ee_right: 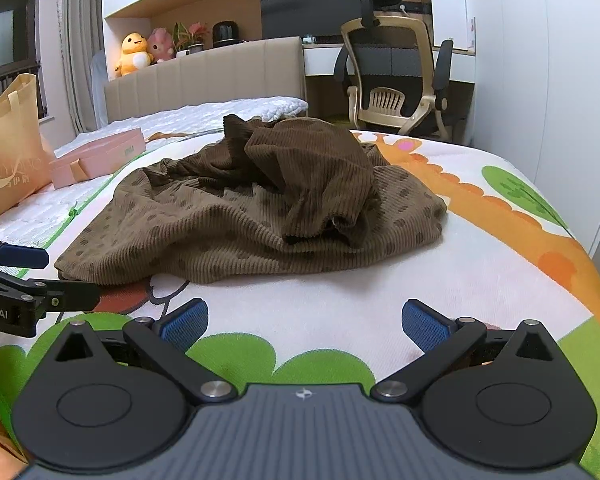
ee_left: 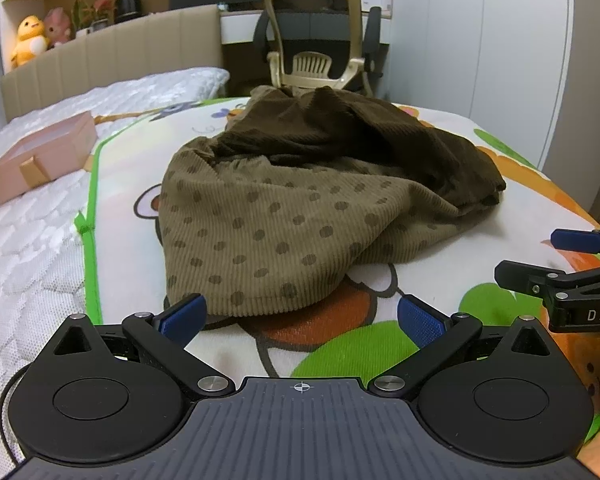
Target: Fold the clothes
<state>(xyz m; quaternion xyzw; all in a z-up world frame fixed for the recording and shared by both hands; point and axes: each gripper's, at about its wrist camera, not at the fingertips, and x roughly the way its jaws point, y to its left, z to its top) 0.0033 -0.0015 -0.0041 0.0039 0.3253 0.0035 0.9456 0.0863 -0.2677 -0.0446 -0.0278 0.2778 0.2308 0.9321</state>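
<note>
The left gripper, black with blue ribbed pads, fills the bottom of the left wrist view with its fingers spread wide and nothing between them; its left pad sits just at the near hem of the garment. The right gripper, of the same build, stands equally wide apart and empty at the bottom of the right wrist view, over bare mat and short of the cloth. Each gripper shows at the edge of the other's frame, at lower right and at lower left.

Beneath both lies a white play mat with green, orange and cartoon prints. At the centre of each frame the crumpled olive-brown corduroy garment with darker dots rests on this mat, its far part bunched up in a darker heap.

At left, on the white quilted mattress, sits an open pale pink cardboard box, and a tan tote bag stands at the left edge of the right wrist view. In the upper part, a beige padded headboard, a yellow plush toy and a cream-framed office chair.
</note>
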